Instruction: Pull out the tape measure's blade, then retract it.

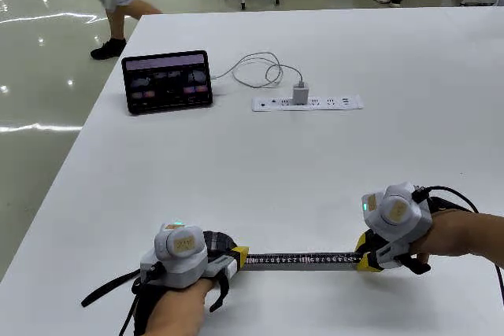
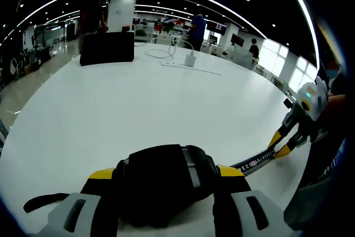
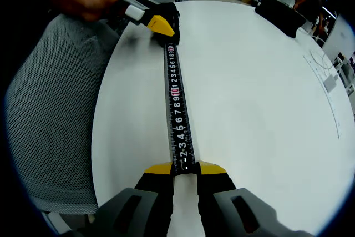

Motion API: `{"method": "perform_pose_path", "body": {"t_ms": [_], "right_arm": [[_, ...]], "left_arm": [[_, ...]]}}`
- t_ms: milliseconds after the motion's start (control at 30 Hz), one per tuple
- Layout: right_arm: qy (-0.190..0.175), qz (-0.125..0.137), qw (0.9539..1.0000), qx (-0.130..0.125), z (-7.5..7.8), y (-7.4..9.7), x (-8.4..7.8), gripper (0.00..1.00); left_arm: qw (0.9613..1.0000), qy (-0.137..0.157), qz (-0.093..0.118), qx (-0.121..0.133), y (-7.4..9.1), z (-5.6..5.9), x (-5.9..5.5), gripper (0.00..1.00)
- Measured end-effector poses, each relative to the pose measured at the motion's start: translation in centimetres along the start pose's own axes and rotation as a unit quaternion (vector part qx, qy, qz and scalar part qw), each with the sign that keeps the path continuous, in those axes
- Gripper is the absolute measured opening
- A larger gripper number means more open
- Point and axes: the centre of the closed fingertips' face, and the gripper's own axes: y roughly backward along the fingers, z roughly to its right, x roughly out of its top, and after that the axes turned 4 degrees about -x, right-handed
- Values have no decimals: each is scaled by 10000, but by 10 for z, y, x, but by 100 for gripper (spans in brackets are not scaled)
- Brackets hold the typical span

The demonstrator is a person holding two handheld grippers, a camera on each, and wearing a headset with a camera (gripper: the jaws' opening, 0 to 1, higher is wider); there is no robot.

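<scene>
The black tape measure case (image 2: pixel 163 184) sits clamped between the yellow-tipped jaws of my left gripper (image 1: pixel 228 260), low on the white table at front left. Its dark numbered blade (image 1: pixel 299 259) runs out to the right, flat just over the tabletop, and ends in my right gripper (image 1: pixel 364 258), which is shut on the blade's tip. Along the right gripper's jaws, the blade (image 3: pixel 176 115) stretches away toward the case (image 3: pixel 166 23) and the left gripper. From the left gripper's camera, the blade (image 2: pixel 255 162) leads off to the right gripper (image 2: pixel 280 145).
A dark tablet (image 1: pixel 167 81) stands propped at the back left of the white table (image 1: pixel 315 163). A white power strip (image 1: pixel 307 103) with a plugged charger and a coiled white cable (image 1: pixel 256 70) lies behind the middle. People and office chairs are beyond the far edge.
</scene>
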Motion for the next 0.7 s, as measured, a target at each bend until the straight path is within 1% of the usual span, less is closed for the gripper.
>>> {"method": "perform_pose_path", "body": {"t_ms": [433,700], "right_arm": [[1,64,10000,9,-3,-4,8,11],[95,102,9999,2,-2,-5,12,11]], "left_arm": [[10000,7,-6,-24,0,0,0,65],[10000,24,-12,-27,0,0,0,65]]}}
